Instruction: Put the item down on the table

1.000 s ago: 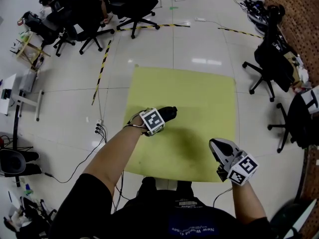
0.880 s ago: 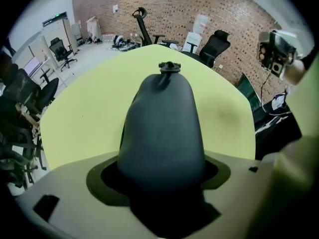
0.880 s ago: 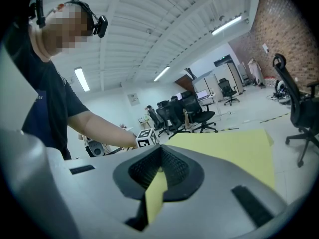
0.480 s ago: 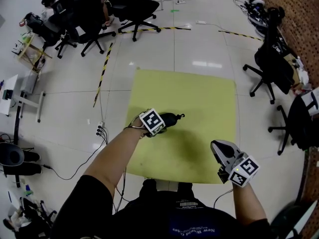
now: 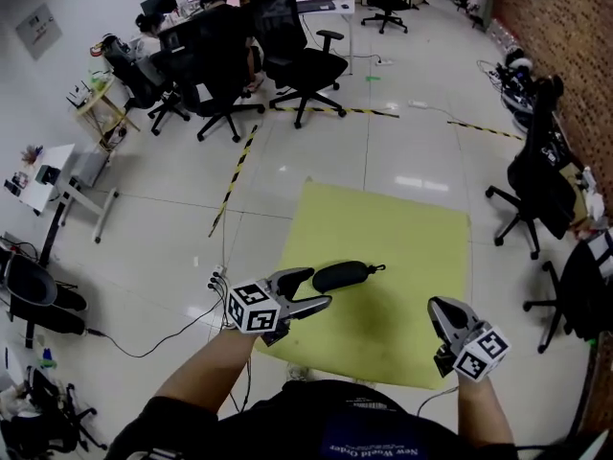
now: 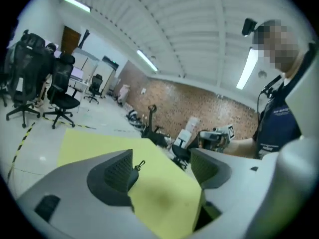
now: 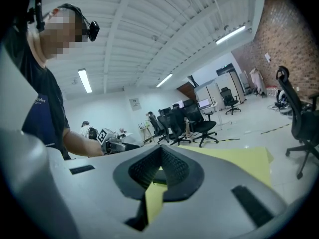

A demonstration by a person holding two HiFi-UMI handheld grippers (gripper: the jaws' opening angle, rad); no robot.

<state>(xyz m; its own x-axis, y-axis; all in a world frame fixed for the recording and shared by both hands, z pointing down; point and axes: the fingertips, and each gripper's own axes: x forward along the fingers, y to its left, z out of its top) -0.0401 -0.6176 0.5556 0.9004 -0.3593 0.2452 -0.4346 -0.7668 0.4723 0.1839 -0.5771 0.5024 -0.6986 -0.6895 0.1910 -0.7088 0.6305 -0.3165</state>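
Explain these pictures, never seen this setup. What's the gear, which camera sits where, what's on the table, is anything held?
There is no robot: a person holds a two-jaw gripper in each hand. The head view comes from a camera on the person's head, looking down. The two gripper views come from cameras riding on each gripper, looking along its jaws. On the yellow table lies one black zip case. The left gripper is right beside it, jaws wide apart with nothing between them. The right gripper is shut and empty. Nothing is held.
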